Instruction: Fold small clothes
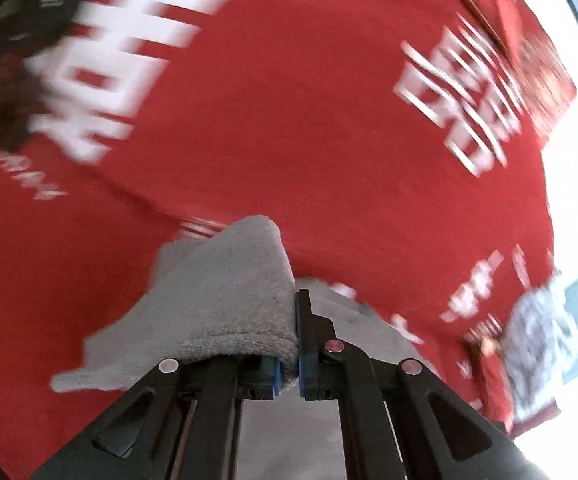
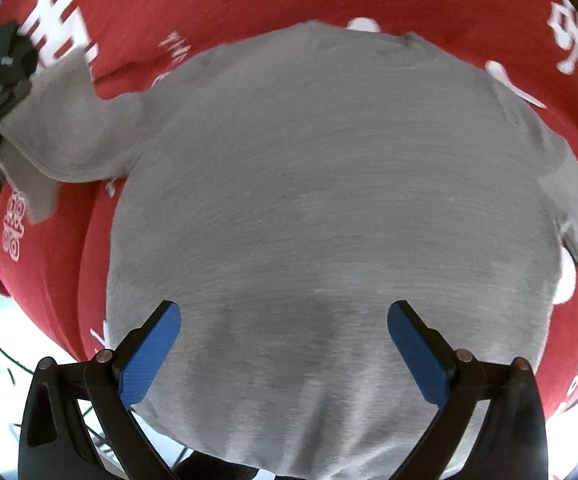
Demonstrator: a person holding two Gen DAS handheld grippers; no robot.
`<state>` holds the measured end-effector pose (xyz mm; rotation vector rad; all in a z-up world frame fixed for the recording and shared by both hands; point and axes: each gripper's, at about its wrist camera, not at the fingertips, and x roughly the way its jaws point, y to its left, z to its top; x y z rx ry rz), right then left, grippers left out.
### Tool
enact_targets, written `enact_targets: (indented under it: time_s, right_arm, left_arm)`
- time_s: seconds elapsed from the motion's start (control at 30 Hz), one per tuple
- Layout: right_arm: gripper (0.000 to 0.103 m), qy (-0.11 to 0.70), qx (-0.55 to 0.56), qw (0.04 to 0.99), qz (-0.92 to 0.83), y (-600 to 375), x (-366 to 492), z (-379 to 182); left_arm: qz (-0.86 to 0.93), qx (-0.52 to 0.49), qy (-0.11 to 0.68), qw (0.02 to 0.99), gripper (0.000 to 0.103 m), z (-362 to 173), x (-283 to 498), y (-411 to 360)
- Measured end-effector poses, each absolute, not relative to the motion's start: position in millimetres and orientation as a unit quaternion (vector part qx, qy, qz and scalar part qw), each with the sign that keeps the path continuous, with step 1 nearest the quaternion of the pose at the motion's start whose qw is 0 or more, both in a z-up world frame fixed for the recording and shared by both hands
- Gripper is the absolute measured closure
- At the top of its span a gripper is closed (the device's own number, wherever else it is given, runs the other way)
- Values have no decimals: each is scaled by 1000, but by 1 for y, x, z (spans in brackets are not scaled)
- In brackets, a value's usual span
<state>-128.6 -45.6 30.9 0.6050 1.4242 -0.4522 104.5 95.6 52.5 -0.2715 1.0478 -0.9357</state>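
My left claw [image 1: 295,344] pinches the grey shirt's sleeve [image 1: 233,300] to fold it inward over the red cloth [image 1: 289,120], while my right claw [image 2: 283,344] hovers spread wide, empty.

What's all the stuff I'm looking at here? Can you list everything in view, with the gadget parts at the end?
grey shirt: one, grey, spread flat on the red cloth; its sleeve is lifted at the left side.
red cloth: one, red with white printed characters, covering the surface under the shirt.
crumpled fabric: one, pale grey-white, at the cloth's right edge in the left wrist view; too blurred to identify.
cables: a few, dark, on the pale floor beside the cloth.
left gripper: one, black with blue pads, shut on the sleeve.
right gripper: one, black with blue pads, open above the shirt.
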Motion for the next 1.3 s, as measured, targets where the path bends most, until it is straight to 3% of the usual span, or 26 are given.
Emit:
enact_targets:
  time_s: [0.2, 0.4, 0.47, 0.5, 0.53, 0.57, 0.87, 0.9, 0.97, 1.03, 1.2, 1.3]
  right_arm:
    - [0, 615, 308, 679, -255, -97, -175, 37]
    - [0, 609, 344, 649, -299, -139, -224, 24]
    - [0, 608, 355, 639, -309, -148, -236, 20]
    - [0, 608, 360, 636, -311, -151, -240, 18]
    - [0, 607, 364, 633, -313, -151, -243, 18]
    - [0, 607, 369, 631, -314, -154, -245, 17]
    - [0, 601, 384, 638, -292, -148, -230, 16]
    - [0, 601, 384, 639, -291, -147, -226, 14]
    - [0, 600, 382, 642, -286, -146, -223, 14]
    - [0, 600, 379, 644, -285, -146, -223, 13]
    - [0, 597, 380, 640, -299, -154, -233, 14]
    - [0, 593, 364, 652, -301, -161, -231, 21]
  left_arm:
    - [-470, 5, 526, 708, 96, 14, 37, -28]
    - [-428, 134, 564, 694, 96, -39, -2, -72]
    - [-425, 158, 560, 693, 75, -42, -7, -70]
    - [-430, 157, 557, 693, 48, -41, -8, -68]
    - [-431, 156, 551, 697, 27, -34, -10, -65]
    - [-428, 156, 547, 703, 25, -27, -10, -61]
    - [-300, -43, 637, 709, 26, -23, 42, 42]
    - [-292, -60, 635, 713, 29, -22, 46, 48]
    - [-279, -69, 620, 730, 50, -16, 54, 51]
    - [-293, -47, 605, 739, 78, -9, 55, 43]
    - [-357, 77, 558, 745, 80, 5, 34, 1]
    - [-352, 72, 577, 734, 79, 11, 31, 11]
